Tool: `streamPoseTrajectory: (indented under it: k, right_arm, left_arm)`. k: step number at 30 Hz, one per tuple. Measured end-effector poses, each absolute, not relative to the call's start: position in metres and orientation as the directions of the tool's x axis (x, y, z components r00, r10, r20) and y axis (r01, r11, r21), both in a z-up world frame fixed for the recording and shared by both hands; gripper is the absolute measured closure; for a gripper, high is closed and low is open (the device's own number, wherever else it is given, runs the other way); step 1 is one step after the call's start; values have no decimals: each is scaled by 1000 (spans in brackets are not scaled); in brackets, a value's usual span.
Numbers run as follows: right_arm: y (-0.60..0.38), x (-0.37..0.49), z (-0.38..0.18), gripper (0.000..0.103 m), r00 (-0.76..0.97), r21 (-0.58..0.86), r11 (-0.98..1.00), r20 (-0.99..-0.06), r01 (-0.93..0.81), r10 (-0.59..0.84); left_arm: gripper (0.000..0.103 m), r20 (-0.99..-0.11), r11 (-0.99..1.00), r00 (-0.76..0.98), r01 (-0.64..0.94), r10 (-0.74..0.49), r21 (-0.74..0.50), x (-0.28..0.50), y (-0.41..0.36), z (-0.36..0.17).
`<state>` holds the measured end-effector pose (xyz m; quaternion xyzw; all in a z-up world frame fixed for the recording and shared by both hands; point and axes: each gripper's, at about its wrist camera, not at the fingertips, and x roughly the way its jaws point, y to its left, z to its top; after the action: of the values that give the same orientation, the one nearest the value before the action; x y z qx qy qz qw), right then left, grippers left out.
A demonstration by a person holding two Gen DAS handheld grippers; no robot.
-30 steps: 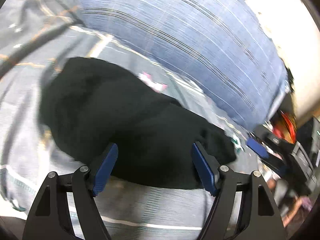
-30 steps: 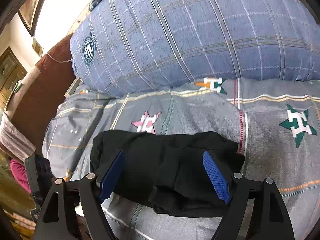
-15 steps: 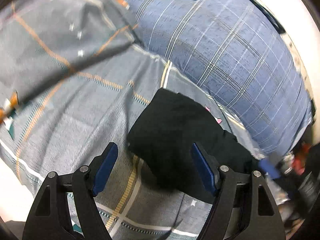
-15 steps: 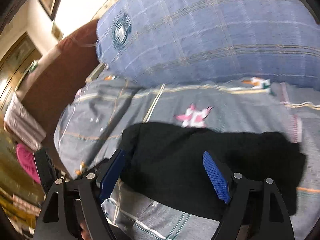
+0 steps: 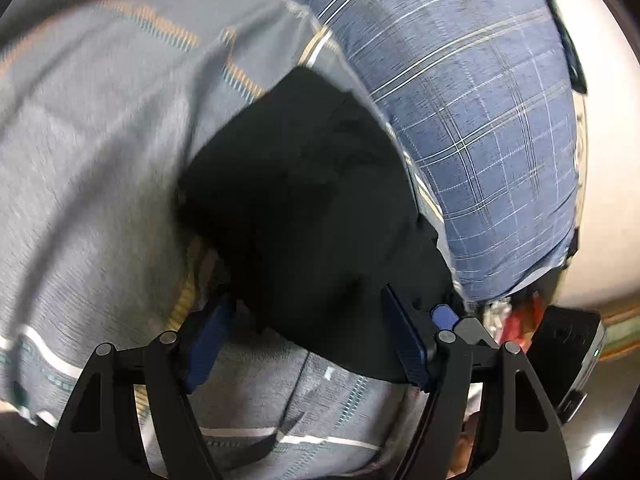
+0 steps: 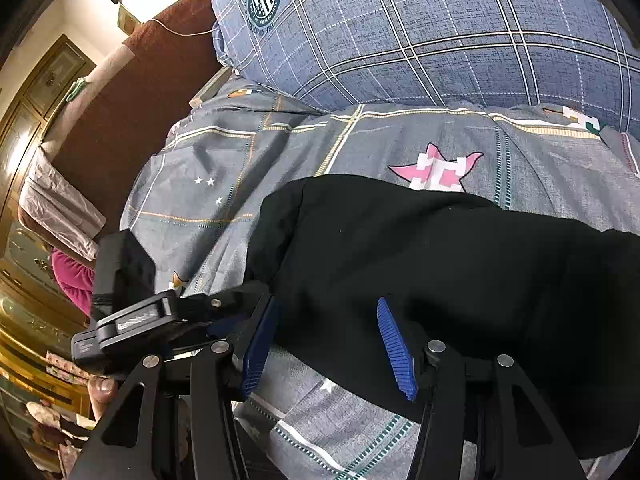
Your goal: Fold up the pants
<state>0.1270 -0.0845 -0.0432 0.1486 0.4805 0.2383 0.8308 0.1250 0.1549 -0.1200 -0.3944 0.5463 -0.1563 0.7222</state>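
The black pants [image 6: 460, 264] lie bunched in a thick folded bundle on the bed, on a grey bedspread [image 6: 224, 184] printed with stars and thin stripes. The bundle sits near the bed's front edge and stretches off toward the right side of the right wrist view. Behind it, toward the head of the bed, a large blue checked pillow [image 6: 440, 32] rests on the bedspread; in the left wrist view the far corner of the pants [image 5: 312, 200] comes right up to the pillow [image 5: 480, 100].

The right gripper [image 6: 324, 344] points down at the near left end of the bundle. Its fingers [image 6: 394, 348] have just been closing and now stand at a middling gap, with the near edge of the pants between them. The right pad lies against the cloth, but the left pad sits at the cloth's edge over bare bedspread, so no firm pinch shows.

The left gripper [image 5: 308, 340] comes in at the same end of the bundle, just beside the right one, whose blue pad tip shows at its right side. Its fingers [image 5: 404, 340] stand wide, straddling the near corner of the pants. The cloth lies between them and overlaps the right pad, while the left pad is beside the cloth with bedspread behind it. That view is blurred, so whether either pad presses the cloth I cannot tell.

A brown headboard [image 6: 132, 92] rises at the bed's far left corner, with wooden cupboards [image 6: 36, 92] beyond it.
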Motion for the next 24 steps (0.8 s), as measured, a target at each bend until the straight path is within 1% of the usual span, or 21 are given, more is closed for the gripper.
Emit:
streamPoseTrajectory:
  k: [2, 7, 8, 9, 11, 12, 13, 15, 16, 19, 21, 24]
  right_arm:
    - [-84, 126, -41, 50, 427, 470, 844, -728, -258, 537]
    - [-83, 127, -45, 50, 417, 477, 842, -732, -252, 539]
    - [-83, 128, -49, 50, 415, 472, 848, -739, -243, 531]
    - [-83, 130, -53, 50, 414, 469, 853, -746, -231, 522]
    - [-85, 135, -65, 50, 398, 474, 858, -761, -198, 513]
    - [-85, 138, -71, 57, 386, 479, 857, -766, -189, 514]
    - [-85, 138, -75, 67, 378, 481, 857, -770, -184, 514]
    - [-83, 140, -80, 77, 370, 477, 860, -777, -182, 509]
    - [-81, 140, -80, 80, 369, 477, 859, -776, -188, 512]
    - [-75, 140, -81, 81, 364, 467, 860, -779, -207, 511]
    - [-71, 141, -85, 81, 353, 443, 872, -797, -211, 490]
    - [-71, 142, -90, 84, 348, 431, 878, -807, -208, 478]
  left_arm:
    - [29, -644, 608, 375, -227, -667, -761, 123, 159, -121]
    - [29, -639, 574, 418, -285, -646, -767, 130, 160, -123]
    - [31, -645, 581, 420, -287, -638, -762, 131, 159, -122]
    - [40, -655, 596, 423, -283, -625, -751, 131, 157, -120]
    - [51, -665, 608, 422, -282, -615, -742, 132, 156, -120]
    - [51, -658, 598, 422, -284, -624, -749, 132, 157, -122]
    - [51, -649, 585, 425, -288, -631, -758, 130, 160, -124]
    - [51, -633, 559, 426, -300, -647, -773, 127, 167, -129]
    - [51, -627, 550, 428, -305, -651, -778, 127, 170, -131]
    - [50, -619, 529, 438, -323, -652, -785, 129, 173, -132]
    - [50, -631, 545, 443, -319, -637, -775, 132, 172, -128]
    - [50, -648, 568, 437, -316, -623, -760, 139, 166, -127]
